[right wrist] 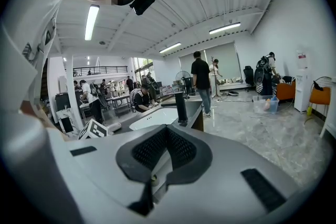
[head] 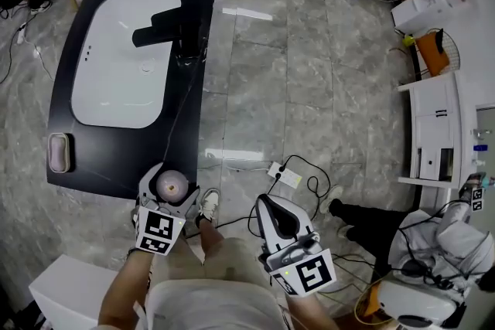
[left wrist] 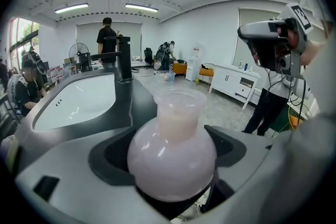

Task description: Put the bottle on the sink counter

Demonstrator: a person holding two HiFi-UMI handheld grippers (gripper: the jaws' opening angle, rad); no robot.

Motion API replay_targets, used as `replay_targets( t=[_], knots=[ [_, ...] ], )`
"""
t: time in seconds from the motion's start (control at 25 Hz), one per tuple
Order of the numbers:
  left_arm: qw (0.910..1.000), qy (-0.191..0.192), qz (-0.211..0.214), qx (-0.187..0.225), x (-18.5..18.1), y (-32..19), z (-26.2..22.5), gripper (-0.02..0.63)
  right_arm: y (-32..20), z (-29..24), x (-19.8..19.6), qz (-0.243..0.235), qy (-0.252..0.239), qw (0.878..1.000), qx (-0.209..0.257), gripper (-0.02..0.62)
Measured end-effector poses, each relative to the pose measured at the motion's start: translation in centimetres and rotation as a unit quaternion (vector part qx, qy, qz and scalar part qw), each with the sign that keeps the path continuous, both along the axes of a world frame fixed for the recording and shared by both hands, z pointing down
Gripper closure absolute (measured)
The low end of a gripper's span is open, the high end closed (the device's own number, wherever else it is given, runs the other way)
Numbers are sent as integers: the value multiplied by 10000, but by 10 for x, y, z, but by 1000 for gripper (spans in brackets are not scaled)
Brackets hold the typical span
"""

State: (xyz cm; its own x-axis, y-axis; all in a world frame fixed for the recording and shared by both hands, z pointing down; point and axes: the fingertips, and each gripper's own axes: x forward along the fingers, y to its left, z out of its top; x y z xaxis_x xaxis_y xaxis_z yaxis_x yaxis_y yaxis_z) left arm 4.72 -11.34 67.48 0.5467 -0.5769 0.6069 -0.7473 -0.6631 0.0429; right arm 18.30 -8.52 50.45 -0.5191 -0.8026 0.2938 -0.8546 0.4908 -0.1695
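Gripping the bottle (left wrist: 172,157) by its round belly, the left gripper (head: 169,191) has its jaws spread wide, dark pads pressing on either flank of the bulb. The bottle sits lifted in that clamp at the near corner of the sink counter (head: 193,27), on the side away from the faucet (head: 158,27) and just short of the white basin (head: 124,66). Whether its base touches the black top cannot be told from any view.

The right gripper (right wrist: 165,152) has its jaws brought together with nothing between them. It is held well apart from the counter, over the tiled floor (head: 309,89).

Handling, as judged:
- The body is glossy, milky pink, with a short wide neck. It is likely glass or hard plastic, so stiff and unyielding to the pads.
- The smooth curved surface looks slippery, and a bulb can squirm up or down out of a pinch.
- The widest part of the belly is the sounder hold. The neck is narrower and less secure.
- If it is glass it is breakable, so a gentle, upright set-down on the flat black surface, clear of the basin rim, seems wise.
- It is probably light, though the contents are unclear.
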Motion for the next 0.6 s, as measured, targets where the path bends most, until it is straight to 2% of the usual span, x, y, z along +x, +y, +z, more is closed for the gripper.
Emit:
replay_targets(
  t=[0.32, 0.6],
  knots=[
    [9989, -368, 130, -275, 0, 7, 11, 199, -1, -7, 8, 72, -35, 9999, 107, 584],
    [9980, -455, 194, -398, 2, 9, 10, 199, 0, -17, 11, 118, -65, 9997, 198, 584]
  ],
)
